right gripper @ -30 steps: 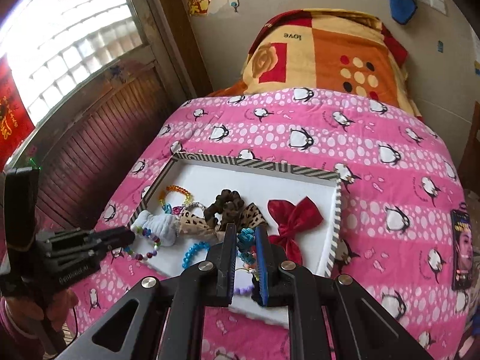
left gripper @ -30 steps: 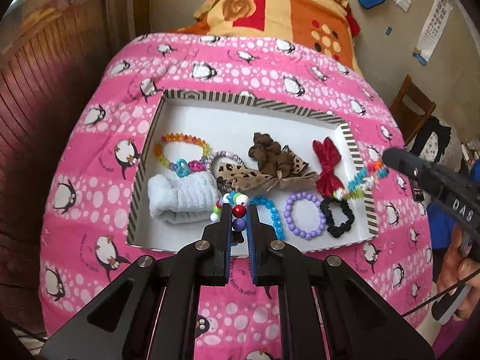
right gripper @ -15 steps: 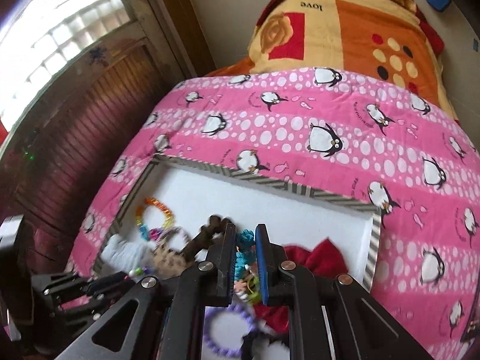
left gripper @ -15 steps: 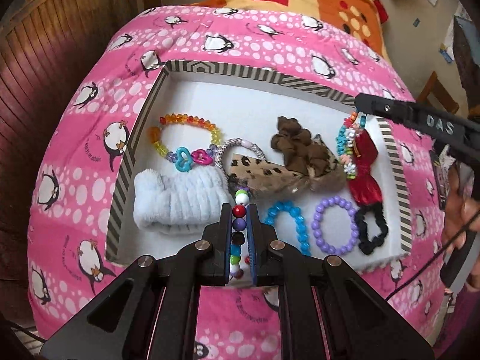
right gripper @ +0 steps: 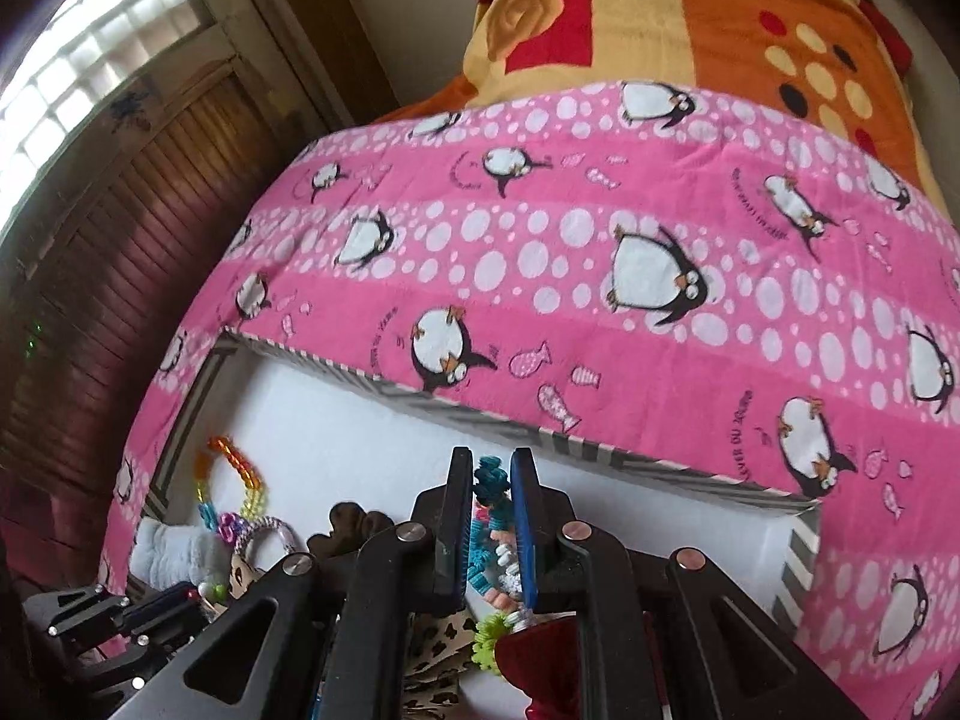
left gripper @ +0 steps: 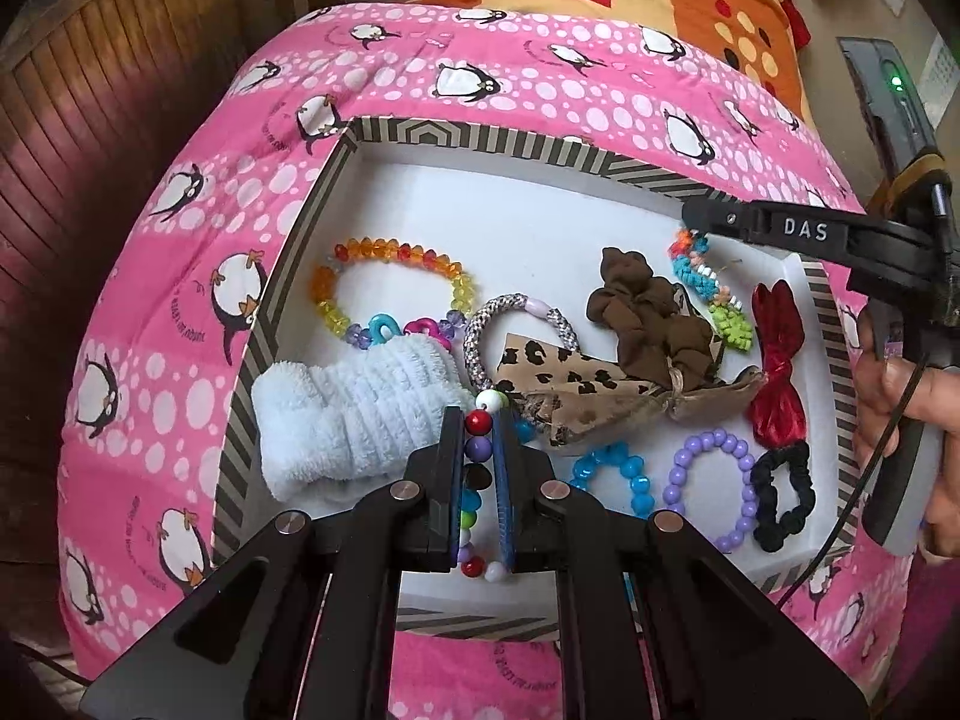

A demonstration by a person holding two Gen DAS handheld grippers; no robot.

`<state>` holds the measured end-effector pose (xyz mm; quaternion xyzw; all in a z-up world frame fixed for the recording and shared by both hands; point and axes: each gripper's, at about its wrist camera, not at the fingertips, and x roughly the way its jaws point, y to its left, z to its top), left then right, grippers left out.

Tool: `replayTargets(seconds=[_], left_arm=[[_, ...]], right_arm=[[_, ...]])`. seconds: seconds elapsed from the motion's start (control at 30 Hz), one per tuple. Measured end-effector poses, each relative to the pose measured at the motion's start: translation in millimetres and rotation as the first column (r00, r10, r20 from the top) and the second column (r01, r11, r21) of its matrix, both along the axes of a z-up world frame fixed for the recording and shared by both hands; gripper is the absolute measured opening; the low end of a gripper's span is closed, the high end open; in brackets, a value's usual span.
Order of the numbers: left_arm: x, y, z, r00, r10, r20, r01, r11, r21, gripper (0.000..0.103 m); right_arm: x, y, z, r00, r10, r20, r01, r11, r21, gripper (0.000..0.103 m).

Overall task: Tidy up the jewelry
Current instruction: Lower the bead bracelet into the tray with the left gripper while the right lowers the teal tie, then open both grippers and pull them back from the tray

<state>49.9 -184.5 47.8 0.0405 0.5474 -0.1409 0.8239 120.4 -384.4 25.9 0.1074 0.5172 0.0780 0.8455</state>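
Our left tongs (left gripper: 480, 456) grip a multicolored bead bracelet (left gripper: 478, 450); our right tongs (right gripper: 491, 516) clasp a braided bracelet (left gripper: 711, 285) over the tray (left gripper: 510, 147). Most jewelry already lies inside; these two remain.

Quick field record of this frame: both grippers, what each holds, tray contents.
left gripper: shut on multicolour bead bracelet, at tray's near edge
right gripper: shut on woven teal bracelet, over tray's far right
tray: striped rim, on penguin blanket
in tray: white towel band, brown scrunchie, red bow, purple bead bracelet
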Motion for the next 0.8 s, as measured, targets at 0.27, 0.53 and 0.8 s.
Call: replayTargets(seconds=[0.27,0.53,0.8], left_arm=[[-1.2,-4.8,-0.4,1.000,-0.005,0.016,0.004,1.000,0.021,0.008],[-4.0,-5.9,1.6,1.000,-0.003,0.020,0.002,1.000,0.023,0.008],[-3.2,0.0,9.2,1.000,-0.005,0.012,0.006,1.000,-0.019,0.020]], right_arm=[[-13.7,-8.1,1.4,1.000,-0.027,0.005,0.027,1.000,-0.009,0.036],[-35.3,-7.9,18.8,0.999,-0.043,0.021,0.043,0.999,0.003,0.039],[-60.9,-17.0,61.1,1.000,0.015,0.010,-0.015,1.000,-0.005,0.041]])
